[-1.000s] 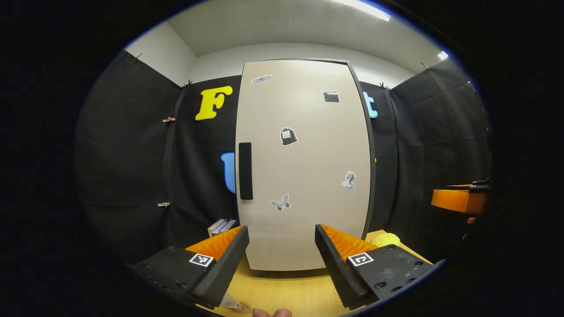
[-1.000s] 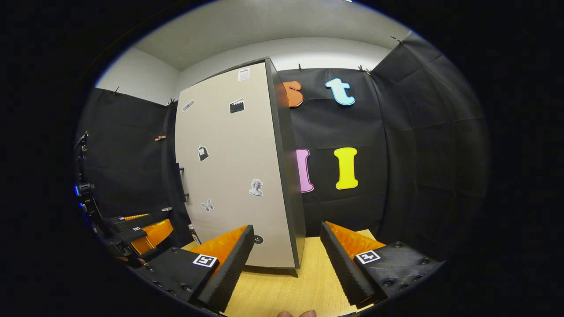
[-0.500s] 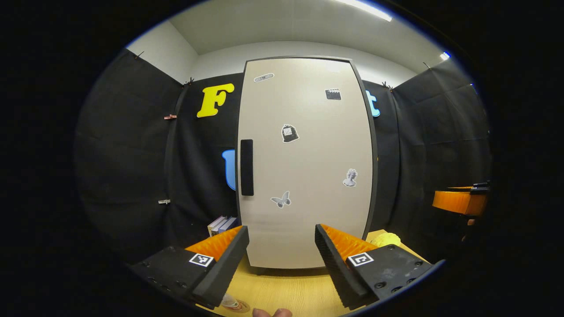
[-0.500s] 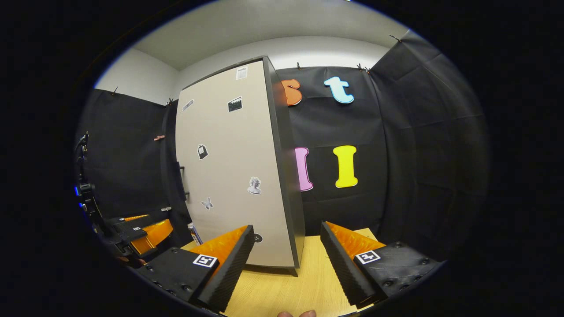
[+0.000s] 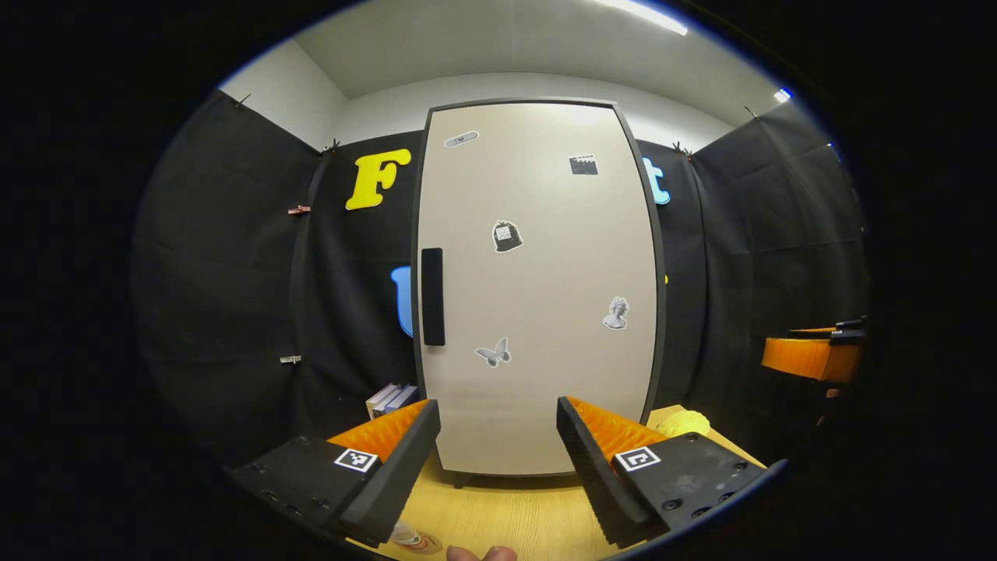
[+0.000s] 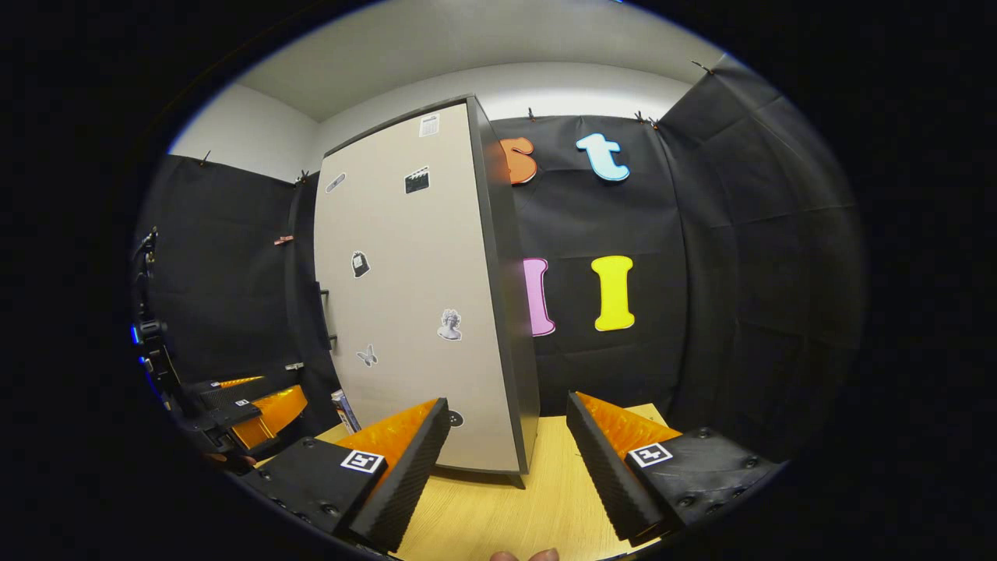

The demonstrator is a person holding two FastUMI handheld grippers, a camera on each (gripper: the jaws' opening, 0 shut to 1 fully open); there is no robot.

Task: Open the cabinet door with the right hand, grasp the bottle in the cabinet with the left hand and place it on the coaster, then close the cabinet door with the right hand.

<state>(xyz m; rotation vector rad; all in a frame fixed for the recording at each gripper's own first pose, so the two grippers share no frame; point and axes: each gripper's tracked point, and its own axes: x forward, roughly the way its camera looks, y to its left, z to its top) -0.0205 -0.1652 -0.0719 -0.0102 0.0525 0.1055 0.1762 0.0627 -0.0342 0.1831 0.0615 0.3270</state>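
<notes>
A tall cabinet (image 5: 537, 296) stands on the wooden table with its beige, sticker-dotted door shut. Its black vertical handle (image 5: 433, 296) sits on the door's left edge. The bottle is hidden behind the door. A round coaster (image 5: 418, 541) lies on the table just under my left gripper (image 5: 498, 460), which is open, holds nothing and faces the door squarely from a short way off. My right gripper (image 6: 506, 460) is open too and sees the cabinet (image 6: 413, 312) at an angle, with the handle (image 6: 325, 315) on its far side.
Some books (image 5: 393, 399) stand at the cabinet's lower left. A yellow object (image 5: 681, 423) lies on the table at its lower right. The right gripper (image 5: 810, 354) shows at the far right in the left gripper view, the left gripper (image 6: 249, 405) at the far left in the right gripper view.
Both views have drifted only slightly. The door stays shut and both grippers stay open.
</notes>
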